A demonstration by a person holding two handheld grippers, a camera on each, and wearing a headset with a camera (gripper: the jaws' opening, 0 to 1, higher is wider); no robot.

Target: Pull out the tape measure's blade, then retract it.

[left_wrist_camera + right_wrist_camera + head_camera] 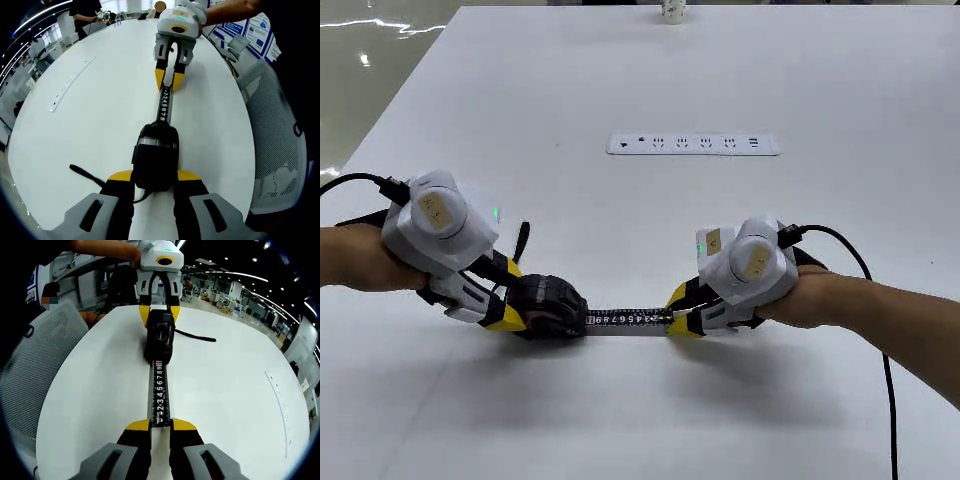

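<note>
Head view is showing the left gripper (515,295) squeezing a black, rounded tape measure case (552,305) between its yellow-tipped jaws, with the case resting on the smooth white table (740,90). The right gripper (675,312) is facing it, its jaws pinching together on the free end of the blade (630,317). That blade is running straight and flat from the case's mouth to the right gripper's tips. It is showing as a narrow dark band printed with pale numerals. In the right gripper view the numbers are climbing from the jaws up to 9 near the case. A thin black wrist strap (85,173) is trailing from the rear of the case and lying loose on the table beside one jaw of the left gripper. Beyond both grippers and well apart from them, a long, flat white power strip (693,144) is lying on the table. On the person's side of the grippers, a grey mesh chair back (280,135) is standing just off the table's curved edge.
</note>
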